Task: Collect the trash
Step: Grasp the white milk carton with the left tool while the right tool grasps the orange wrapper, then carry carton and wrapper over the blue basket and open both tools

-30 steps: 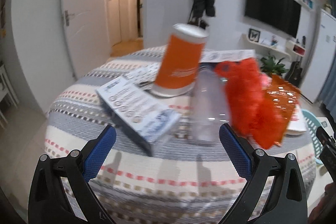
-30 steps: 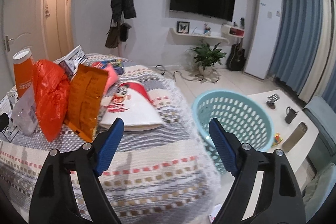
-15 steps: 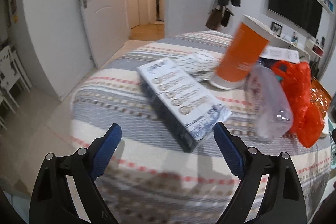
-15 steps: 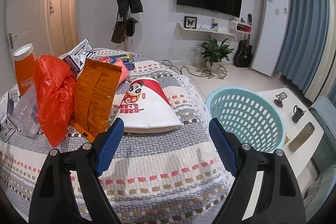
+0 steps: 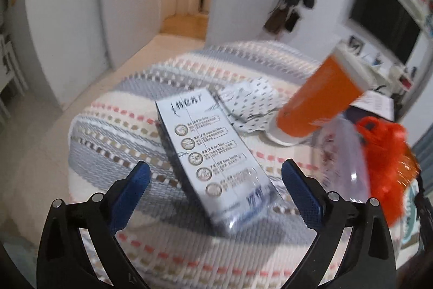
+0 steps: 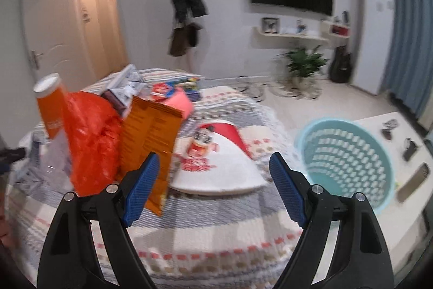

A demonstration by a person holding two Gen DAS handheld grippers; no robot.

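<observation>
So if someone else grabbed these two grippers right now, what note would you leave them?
Left gripper: open, empty, aimed at the long white carton on the striped tablecloth.
Right gripper: open, empty, facing the white panda packet.
Also on the table: orange canister, clear bag, red plastic bag, orange snack pouch.
Teal basket sits beside the table, apparently empty.
Nothing collected yet; everything is left.

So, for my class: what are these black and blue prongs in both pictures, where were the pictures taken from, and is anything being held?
No robot here: a person holds a grabbing tool in each hand, each with a fisheye camera looking along its two blue-padded fingers. The left tool is open over a box on the striped table, near an orange can. The right tool is open before a white bag, with a basket beyond. Nothing is held.
</observation>
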